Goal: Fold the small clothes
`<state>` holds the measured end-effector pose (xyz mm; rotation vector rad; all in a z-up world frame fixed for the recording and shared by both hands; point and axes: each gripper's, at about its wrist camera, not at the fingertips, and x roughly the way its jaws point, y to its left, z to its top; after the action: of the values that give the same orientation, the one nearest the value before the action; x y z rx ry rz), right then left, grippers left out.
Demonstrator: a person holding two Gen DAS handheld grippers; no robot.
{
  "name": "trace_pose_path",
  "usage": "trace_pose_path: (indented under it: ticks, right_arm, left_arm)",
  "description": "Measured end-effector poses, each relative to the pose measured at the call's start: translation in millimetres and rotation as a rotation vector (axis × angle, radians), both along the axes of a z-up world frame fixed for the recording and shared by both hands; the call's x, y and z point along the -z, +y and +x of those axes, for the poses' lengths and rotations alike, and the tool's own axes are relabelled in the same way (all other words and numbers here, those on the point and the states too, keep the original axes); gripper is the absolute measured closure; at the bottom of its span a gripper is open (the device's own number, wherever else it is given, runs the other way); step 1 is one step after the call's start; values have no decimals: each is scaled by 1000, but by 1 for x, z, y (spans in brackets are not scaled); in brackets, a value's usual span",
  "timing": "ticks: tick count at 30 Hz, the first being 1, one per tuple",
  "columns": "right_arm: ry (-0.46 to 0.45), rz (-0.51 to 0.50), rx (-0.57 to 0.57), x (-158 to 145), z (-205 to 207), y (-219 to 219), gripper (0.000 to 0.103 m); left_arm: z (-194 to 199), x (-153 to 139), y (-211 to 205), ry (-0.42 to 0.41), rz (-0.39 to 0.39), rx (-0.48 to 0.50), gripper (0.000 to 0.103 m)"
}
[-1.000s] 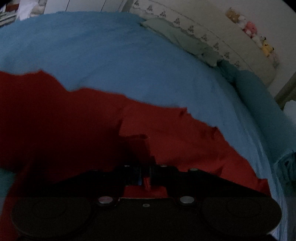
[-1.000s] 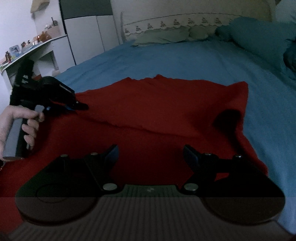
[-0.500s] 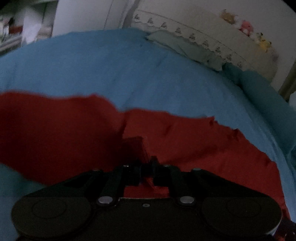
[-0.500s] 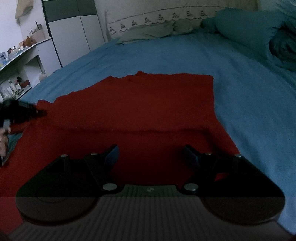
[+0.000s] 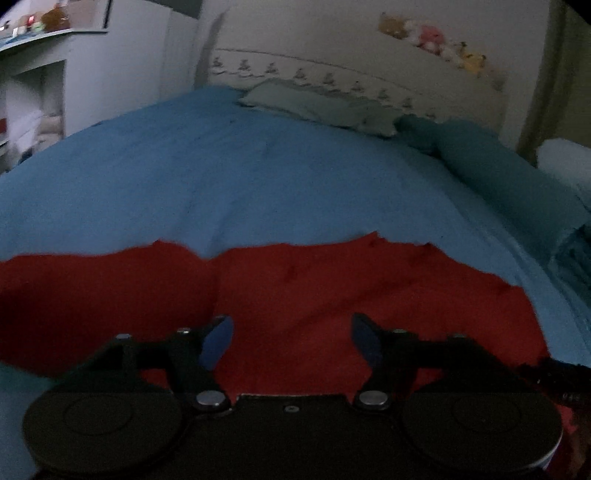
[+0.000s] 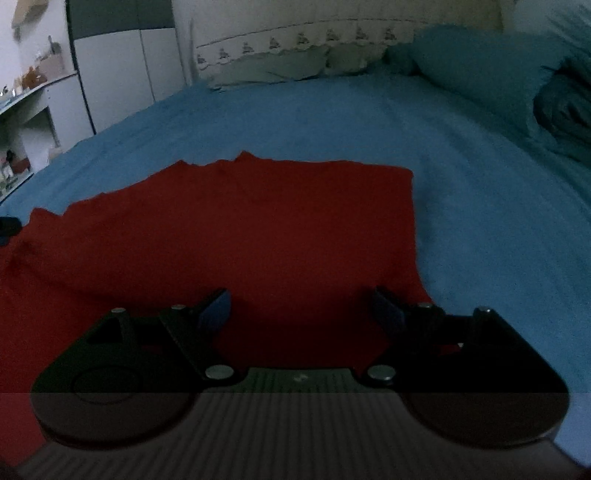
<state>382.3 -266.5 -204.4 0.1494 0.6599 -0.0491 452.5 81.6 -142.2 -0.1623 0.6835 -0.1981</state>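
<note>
A: What is the biggest thing in front of the two grippers?

B: It is the bed [image 6: 332,122], covered with a blue sheet. It fills the whole space ahead of both grippers. At the far end, well beyond the fingers, there are pale pillows [image 5: 317,105] against a headboard [image 5: 369,74] with a row of small pictures.

A: And where is the cloth to fold?

B: The red garment [image 6: 236,236] lies flat on the sheet, directly under and ahead of both grippers. In the right wrist view its right edge is straight and ends just ahead of the right finger. In the left wrist view the red garment [image 5: 369,295] has an uneven far edge, with a small notch ahead of the left finger.

A: How does the left gripper [image 5: 291,336] stand?

B: Its jaws have just been opening. They are now spread wide, with nothing pinched; only the flat red fabric is seen below the gap.

A: And the right gripper [image 6: 301,308]?

B: Also spread wide, and its jaws have just opened a little more. Nothing is between the fingers; the garment is under them.

A: Something smaller?

B: Some soft toys [image 5: 432,35] sit on top of the headboard, far ahead and to the right of the left gripper.
</note>
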Motion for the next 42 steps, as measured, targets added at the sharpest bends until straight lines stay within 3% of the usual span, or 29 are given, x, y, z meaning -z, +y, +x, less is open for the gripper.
trace_pose_path:
  ticks: [2,4,6,8,12,15,18,23,32,38,42]
  right_arm:
    - [-4,-24,3,-8,0,6,4]
    - [-42,-61,-36,-15,2,16,3]
    - [-12,-92,-31,-12,12,23,3]
    - [57,-105,-6,-2,22,21,1]
    - [45,-37,60,2,15,2,0]
    - [59,-60,71,-3,10,0,0]
    - [77,-70,111,-14,4,1,0]
    - [6,-8,73,-55,-24,12,0]
    - [-53,-40,-42,-143,-74,101,0]
    - [-57,-6,-98,-181,-99,172,0]
    - [-46,17,-166,-186,-107,222,0]
  left_arm:
    - [16,4,-7,1,-25,19,12]
    - [34,12,-15,18,-35,32,12]
    - [47,21,-23,47,-18,34,12]
    - [58,33,-31,82,32,35,12]
    - [64,50,-42,87,198,57,10]
    - [64,45,-43,108,231,42,10]
    - [56,28,-41,111,256,5,10]
    - [8,-28,-28,0,275,-7,2]
    - [-92,-117,37,-63,183,-88,0]
    - [-139,-149,106,-80,150,-221,0]
    - [-153,-144,160,-71,89,-304,0]
